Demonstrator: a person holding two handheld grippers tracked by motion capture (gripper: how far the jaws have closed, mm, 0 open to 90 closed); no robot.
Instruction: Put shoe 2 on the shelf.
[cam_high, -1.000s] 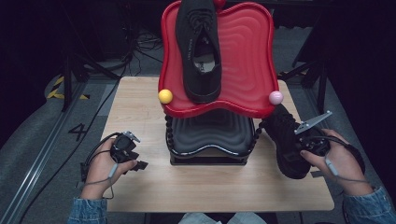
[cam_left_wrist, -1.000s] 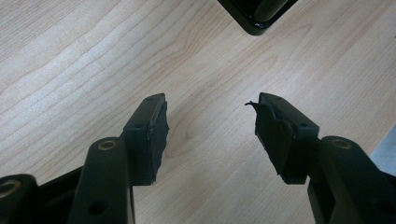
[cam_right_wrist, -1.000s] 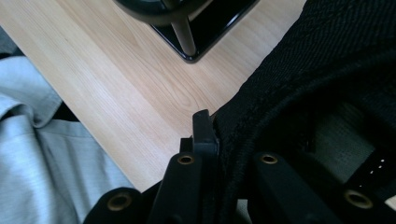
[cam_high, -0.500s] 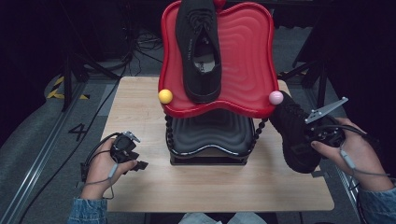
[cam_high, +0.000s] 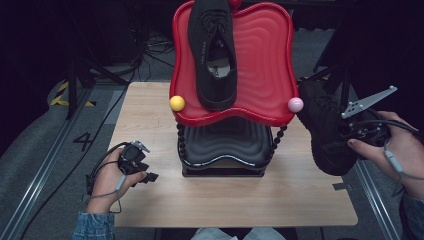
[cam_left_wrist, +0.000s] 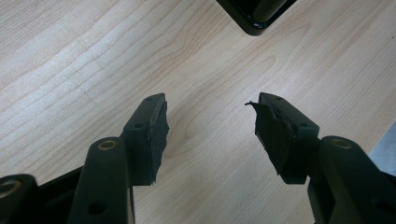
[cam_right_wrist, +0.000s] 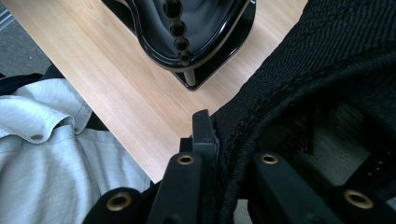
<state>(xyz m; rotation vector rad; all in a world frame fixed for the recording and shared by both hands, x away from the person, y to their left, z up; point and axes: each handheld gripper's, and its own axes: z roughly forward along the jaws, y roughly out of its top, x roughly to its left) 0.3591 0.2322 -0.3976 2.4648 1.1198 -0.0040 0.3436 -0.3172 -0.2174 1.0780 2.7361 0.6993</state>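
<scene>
A black knit shoe (cam_high: 216, 50) lies on the red upper tray (cam_high: 260, 60) of a two-level rack. A second black shoe (cam_high: 325, 127) hangs in the air right of the rack, beside the pink ball (cam_high: 295, 104). My right gripper (cam_high: 352, 132) is shut on its collar; in the right gripper view the jaws pinch the knit edge of the shoe (cam_right_wrist: 299, 93), right gripper (cam_right_wrist: 219, 154). My left gripper (cam_high: 145, 172) rests low over the table at the left, jaws open with only bare wood between them, left gripper (cam_left_wrist: 210, 126).
The rack's black lower tray (cam_high: 225, 145) sits under the red one, held by beaded posts, with a yellow ball (cam_high: 177, 103) at the left corner. The wooden table (cam_high: 150, 115) has dark floor, rails and cables around it. A person's grey shirt (cam_right_wrist: 56, 140) is at the near edge.
The right gripper has lifted the shoe upward off the table's right side, toward the level of the red tray. The left gripper has stayed still.
</scene>
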